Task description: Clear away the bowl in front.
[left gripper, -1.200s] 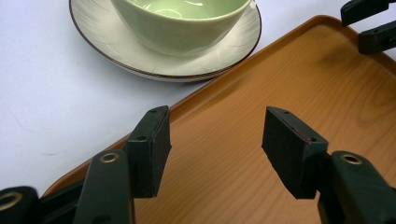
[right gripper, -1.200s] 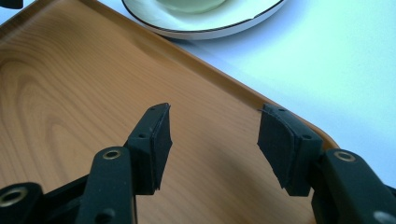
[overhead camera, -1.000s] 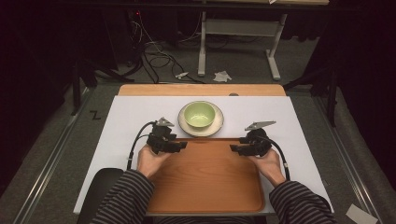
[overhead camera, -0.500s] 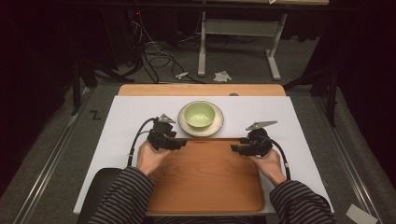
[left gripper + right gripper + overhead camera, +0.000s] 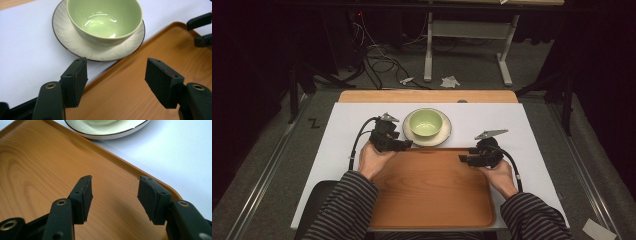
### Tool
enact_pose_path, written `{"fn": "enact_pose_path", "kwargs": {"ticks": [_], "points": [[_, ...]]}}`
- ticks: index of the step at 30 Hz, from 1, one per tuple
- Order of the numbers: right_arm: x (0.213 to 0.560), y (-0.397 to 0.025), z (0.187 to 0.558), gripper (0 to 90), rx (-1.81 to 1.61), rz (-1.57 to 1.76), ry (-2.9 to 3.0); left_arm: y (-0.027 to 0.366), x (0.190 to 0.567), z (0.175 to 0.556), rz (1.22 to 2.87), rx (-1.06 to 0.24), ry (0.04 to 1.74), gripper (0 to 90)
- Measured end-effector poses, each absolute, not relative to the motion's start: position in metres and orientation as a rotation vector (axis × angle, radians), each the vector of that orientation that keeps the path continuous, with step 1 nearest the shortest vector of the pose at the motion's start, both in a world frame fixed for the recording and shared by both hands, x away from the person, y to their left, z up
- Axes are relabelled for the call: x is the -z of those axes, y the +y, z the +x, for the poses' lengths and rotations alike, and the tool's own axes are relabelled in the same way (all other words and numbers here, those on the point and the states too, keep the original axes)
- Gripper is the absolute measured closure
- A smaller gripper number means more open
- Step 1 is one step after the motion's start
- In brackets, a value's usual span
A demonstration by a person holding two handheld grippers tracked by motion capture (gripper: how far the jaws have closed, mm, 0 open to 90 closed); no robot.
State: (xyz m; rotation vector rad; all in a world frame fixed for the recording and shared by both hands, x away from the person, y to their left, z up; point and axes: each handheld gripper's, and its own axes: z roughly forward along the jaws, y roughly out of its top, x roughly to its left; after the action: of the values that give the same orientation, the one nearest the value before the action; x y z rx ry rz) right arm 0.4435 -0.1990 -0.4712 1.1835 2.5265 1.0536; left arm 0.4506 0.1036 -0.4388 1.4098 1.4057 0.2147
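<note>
A pale green bowl [image 5: 425, 123] [image 5: 105, 17] sits on a white saucer [image 5: 445, 133] [image 5: 75, 42] [image 5: 110, 131] just beyond the far edge of a wooden tray [image 5: 432, 190] [image 5: 120, 97] [image 5: 37, 170]. My left gripper [image 5: 408, 144] [image 5: 116, 75] hovers open over the tray's far left corner, its jaws pointing at the saucer with nothing between them. Over the tray's far right corner, my right gripper [image 5: 463, 160] [image 5: 114, 191] is open and empty too. The right gripper's fingertips [image 5: 200, 21] also appear at the right edge of the left gripper view.
A white sheet [image 5: 347, 125] covers the wooden table [image 5: 427, 96] under the tray. Striped sleeves [image 5: 339, 210] enter from the bottom. Beyond the table on the dark floor are cables [image 5: 382, 60], a metal stand [image 5: 462, 35] and crumpled paper [image 5: 449, 81].
Both grippers have edged slightly inward along the tray's far edge; the left one now reaches a little closer to the saucer. Bowl, saucer and tray have not moved.
</note>
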Motion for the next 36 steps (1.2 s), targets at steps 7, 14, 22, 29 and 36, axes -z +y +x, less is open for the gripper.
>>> {"fn": "enact_pose_path", "kwargs": {"ticks": [7,14,22,29,36], "points": [[0.470,-0.197,0.440,46.8,-1.047,1.160,2.532,0.098,0.436,0.460,1.425,-0.222,1.414,35.6],[0.471,-0.198,0.440,46.9,-1.038,1.168,2.535,0.092,0.431,0.482,1.439,-0.239,1.427,36.0],[0.470,-0.199,0.437,46.9,-1.029,1.163,2.532,0.081,0.427,0.502,1.473,-0.254,1.439,35.9],[0.472,-0.199,0.436,46.9,-1.021,1.170,2.538,0.078,0.430,0.524,1.495,-0.309,1.469,37.5],[0.472,-0.197,0.435,46.8,-1.017,1.157,2.549,0.078,0.431,0.544,1.485,-0.304,1.513,40.5]]}}
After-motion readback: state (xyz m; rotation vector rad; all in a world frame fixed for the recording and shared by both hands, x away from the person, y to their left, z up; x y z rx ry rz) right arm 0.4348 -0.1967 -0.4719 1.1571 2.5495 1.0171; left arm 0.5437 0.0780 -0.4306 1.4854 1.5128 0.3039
